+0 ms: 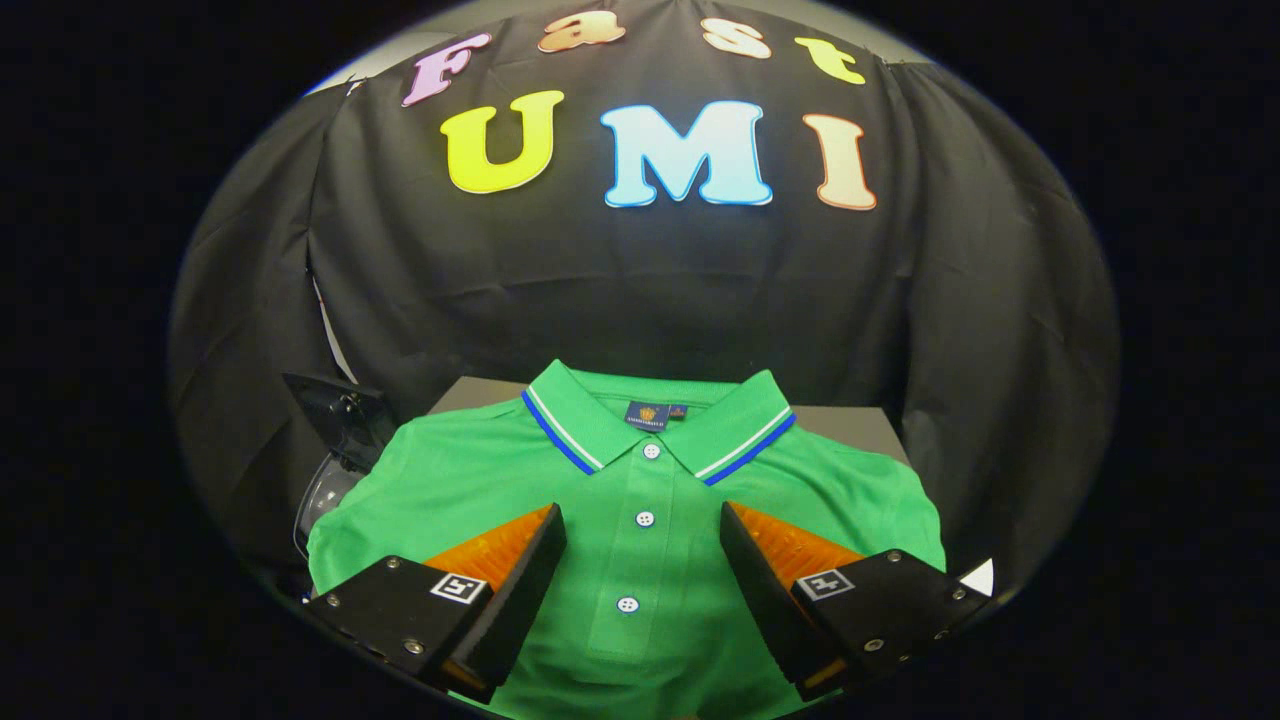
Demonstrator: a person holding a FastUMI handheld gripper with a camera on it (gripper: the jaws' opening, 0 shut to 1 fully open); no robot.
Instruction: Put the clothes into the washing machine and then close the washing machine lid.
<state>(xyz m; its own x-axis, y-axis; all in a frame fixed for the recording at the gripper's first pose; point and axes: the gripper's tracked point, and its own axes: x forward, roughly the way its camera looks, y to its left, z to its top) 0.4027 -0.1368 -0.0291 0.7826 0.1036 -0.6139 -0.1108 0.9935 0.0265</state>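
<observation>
Clothes came down to one item in the gripper view: a single green polo shirt [640,530], folded flat with its collar toward the booth's wall, lying on a grey table [850,425]. My gripper [642,520] hovered over it with its two fingers spread wide and holding nothing, the shirt's button placket running between them. One finger [470,590] hung over the shirt's one side, the other [830,600] over the opposite side; whether either touched the cloth I could not tell.

Beside the shirt, past the edge of the table, stood a dark machine part with a clear rounded piece below it [335,440], probably the washing machine with its lid raised, though too little showed to be sure.

By my reckoning the first step, picking up the shirt, was only beginning. The next move called for lowering the fingers onto the fabric, pinching a fold near the placket, and lifting it toward the machine.

Count: one shirt, three placket buttons, two fingers, one table.
</observation>
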